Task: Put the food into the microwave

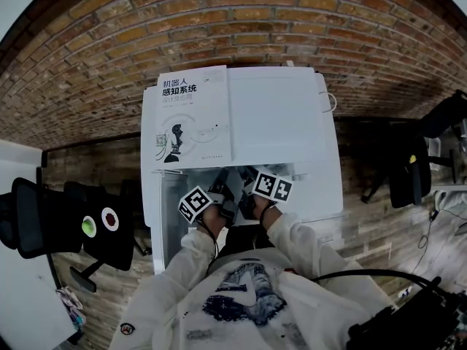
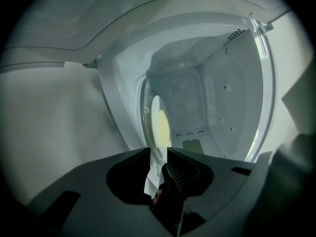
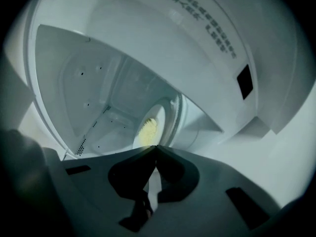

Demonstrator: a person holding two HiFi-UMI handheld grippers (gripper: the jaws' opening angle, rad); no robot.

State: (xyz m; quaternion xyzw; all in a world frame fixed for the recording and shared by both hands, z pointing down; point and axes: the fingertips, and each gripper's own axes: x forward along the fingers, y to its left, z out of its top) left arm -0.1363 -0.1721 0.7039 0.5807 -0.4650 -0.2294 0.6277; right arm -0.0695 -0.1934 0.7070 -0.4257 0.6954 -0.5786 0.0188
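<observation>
Brickwork backs the white microwave (image 1: pixel 281 122) (a book (image 1: pixel 193 115) lies on top). The left gripper (image 2: pixel 158 151) and the right gripper (image 3: pixel 156 147) have their jaws clenched on the rim of a plate (image 2: pixel 155 107) of yellow food (image 2: pixel 163 127), at the open cavity.

Dark right gripper (image 3: pixel 156 147) pinches the near rim of a round white plate (image 3: pixel 160 111) of yellow food (image 3: pixel 147 131), inside the white microwave cavity (image 3: pixel 91 90).
</observation>
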